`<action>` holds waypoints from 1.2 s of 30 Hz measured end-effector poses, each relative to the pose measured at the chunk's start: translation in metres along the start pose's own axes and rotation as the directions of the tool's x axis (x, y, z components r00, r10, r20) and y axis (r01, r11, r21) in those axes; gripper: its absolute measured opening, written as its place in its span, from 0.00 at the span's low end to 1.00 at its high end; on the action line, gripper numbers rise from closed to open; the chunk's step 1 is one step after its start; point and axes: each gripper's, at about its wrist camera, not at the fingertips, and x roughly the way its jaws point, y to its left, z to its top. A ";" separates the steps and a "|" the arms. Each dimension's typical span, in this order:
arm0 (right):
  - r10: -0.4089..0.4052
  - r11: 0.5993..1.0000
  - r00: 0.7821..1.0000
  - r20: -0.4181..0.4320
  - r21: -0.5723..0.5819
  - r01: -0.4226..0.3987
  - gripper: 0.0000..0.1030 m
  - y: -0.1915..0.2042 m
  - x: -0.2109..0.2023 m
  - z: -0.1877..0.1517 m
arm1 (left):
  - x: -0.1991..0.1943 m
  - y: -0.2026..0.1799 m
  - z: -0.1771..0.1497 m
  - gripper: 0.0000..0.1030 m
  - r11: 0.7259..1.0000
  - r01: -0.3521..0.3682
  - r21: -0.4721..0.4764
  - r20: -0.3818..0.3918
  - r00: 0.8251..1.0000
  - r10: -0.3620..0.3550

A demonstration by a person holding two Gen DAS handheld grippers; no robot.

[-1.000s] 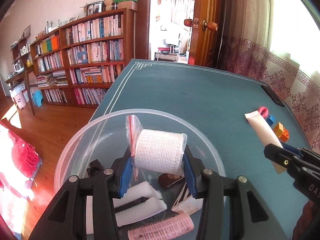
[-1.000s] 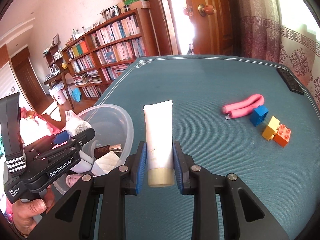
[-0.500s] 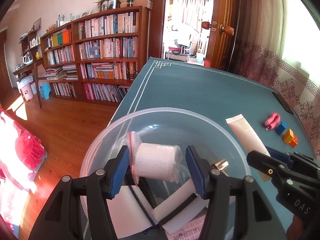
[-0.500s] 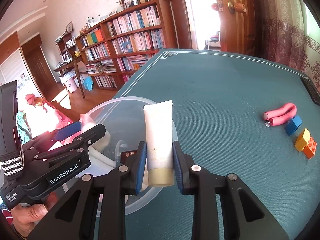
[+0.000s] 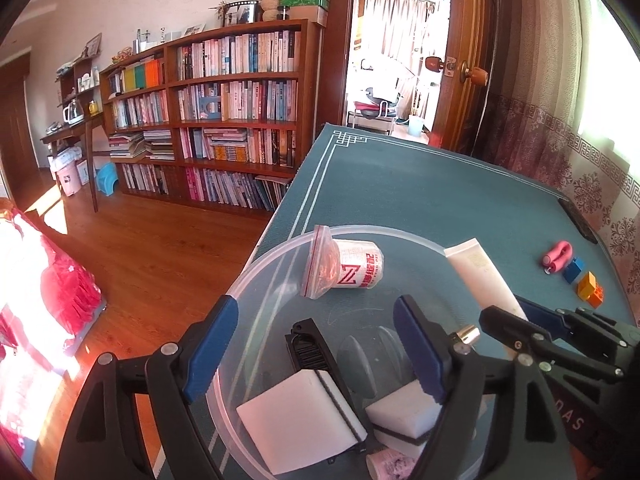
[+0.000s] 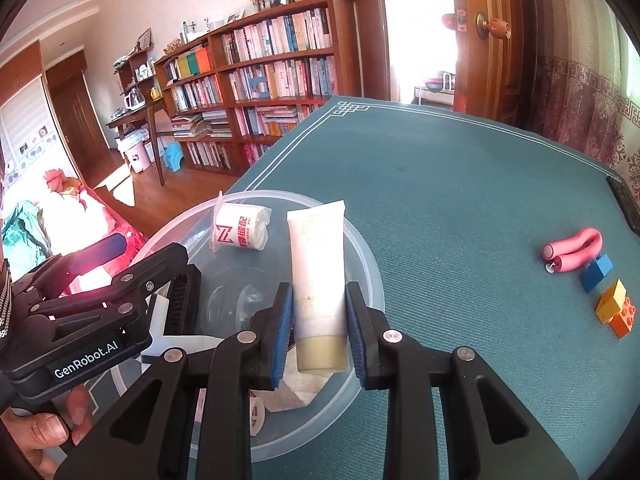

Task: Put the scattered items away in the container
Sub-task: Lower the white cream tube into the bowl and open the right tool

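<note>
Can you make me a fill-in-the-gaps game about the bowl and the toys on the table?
1. The right claw is shut on the white ____.
2. The bagged roll lies inside the clear ____.
3. The left claw is ____, holding nothing.
4. The curvy foam roller still on the table is coloured ____.

Missing words: tube; bowl; open; pink

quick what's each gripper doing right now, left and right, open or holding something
Left gripper: open, empty, over the clear bowl.
Right gripper: shut on the white tube, held over the bowl.
</note>
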 end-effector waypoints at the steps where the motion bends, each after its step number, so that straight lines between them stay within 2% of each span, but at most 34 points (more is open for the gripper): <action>1: 0.001 1.000 1.000 0.001 0.001 -0.001 0.28 0.000 0.000 0.000 | 0.000 0.001 -0.001 0.82 1.000 -0.002 -0.004 -0.001 1.000 0.002; 8: 0.008 1.000 1.000 -0.007 0.001 -0.008 0.28 -0.002 -0.001 -0.001 | -0.002 0.004 -0.003 0.87 1.000 -0.004 -0.021 -0.001 1.000 0.004; 10: 0.009 1.000 1.000 0.006 -0.001 -0.009 0.37 -0.003 -0.005 -0.001 | -0.002 0.003 -0.002 0.89 1.000 -0.005 -0.023 -0.001 1.000 0.005; 12: 0.017 1.000 1.000 0.022 -0.003 -0.017 0.41 -0.001 -0.008 0.001 | -0.003 0.002 -0.003 0.98 1.000 -0.010 -0.022 0.003 1.000 0.010; 13: 0.015 1.000 0.999 0.028 -0.003 -0.015 0.42 -0.001 -0.009 0.002 | -0.004 0.002 -0.003 1.00 0.999 -0.022 -0.024 0.011 1.000 0.023; 36: 0.012 0.999 1.000 0.021 0.048 -0.013 0.42 -0.020 -0.015 -0.007 | -0.006 -0.017 0.001 1.00 0.999 -0.033 0.025 0.014 0.999 0.033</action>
